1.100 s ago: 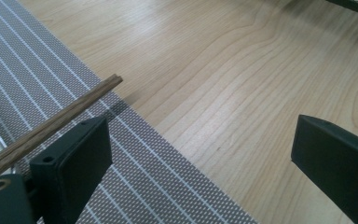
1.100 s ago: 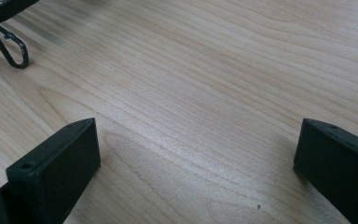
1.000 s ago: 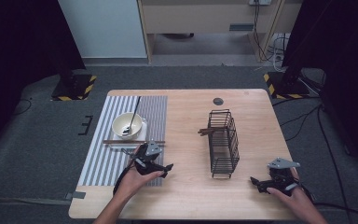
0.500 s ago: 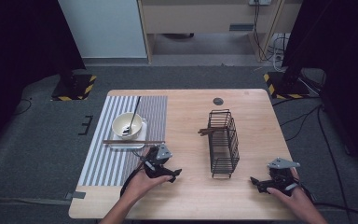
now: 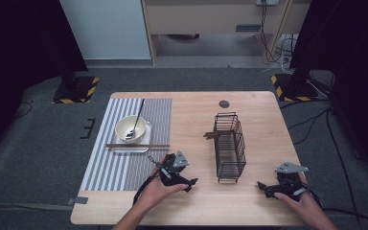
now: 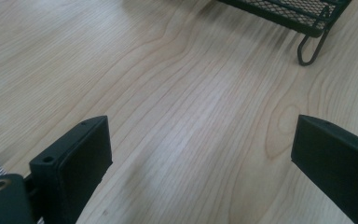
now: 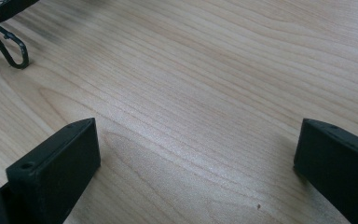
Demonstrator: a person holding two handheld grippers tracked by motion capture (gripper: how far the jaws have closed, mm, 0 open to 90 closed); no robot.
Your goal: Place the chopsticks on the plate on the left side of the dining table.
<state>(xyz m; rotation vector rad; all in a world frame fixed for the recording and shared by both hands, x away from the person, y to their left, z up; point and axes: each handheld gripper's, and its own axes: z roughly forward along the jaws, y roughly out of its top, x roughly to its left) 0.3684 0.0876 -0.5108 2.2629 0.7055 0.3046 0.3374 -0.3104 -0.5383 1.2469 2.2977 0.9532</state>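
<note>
Looking down on the wooden table (image 5: 196, 206), I take the wire basket (image 5: 230, 143) as my landmark: it stands between my two grippers. My left gripper (image 5: 188, 182) sits just left of its near end, jaws spread wide over bare wood; my right gripper (image 5: 263, 187) rests to its right, jaws likewise spread and empty. I judge the basket light, stiff and prone to sliding, so I'd pinch its top rim wire. Brown sticks poke out of its left side; what else lies inside I cannot make out. Both gripper views crop the basket to its base and wire foot (image 6: 310, 49).
</note>
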